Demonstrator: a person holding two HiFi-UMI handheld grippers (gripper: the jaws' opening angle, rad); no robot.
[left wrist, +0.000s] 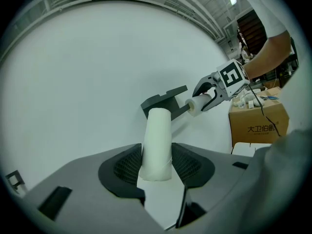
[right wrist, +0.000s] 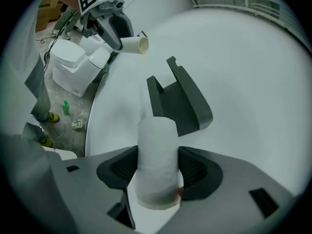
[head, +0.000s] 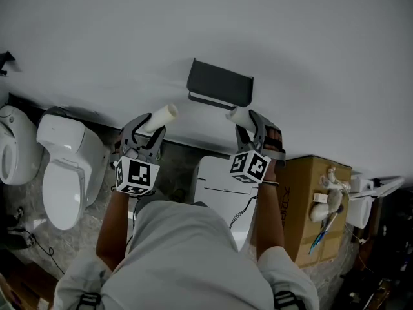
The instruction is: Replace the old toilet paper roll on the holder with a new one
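A dark holder is fixed to the white wall, and no roll shows on it. My left gripper is shut on a smooth cream tube, held below and left of the holder. My right gripper is shut on a slim white paper roll just under the holder's right end. In the left gripper view the tube stands up between the jaws, with the holder and the right gripper beyond. In the right gripper view the textured roll stands in front of the holder.
Two white toilets stand on the stone floor at the left. Another white toilet tank is below my hands. A cardboard box with small items on top sits at the right. A green bottle lies on the floor.
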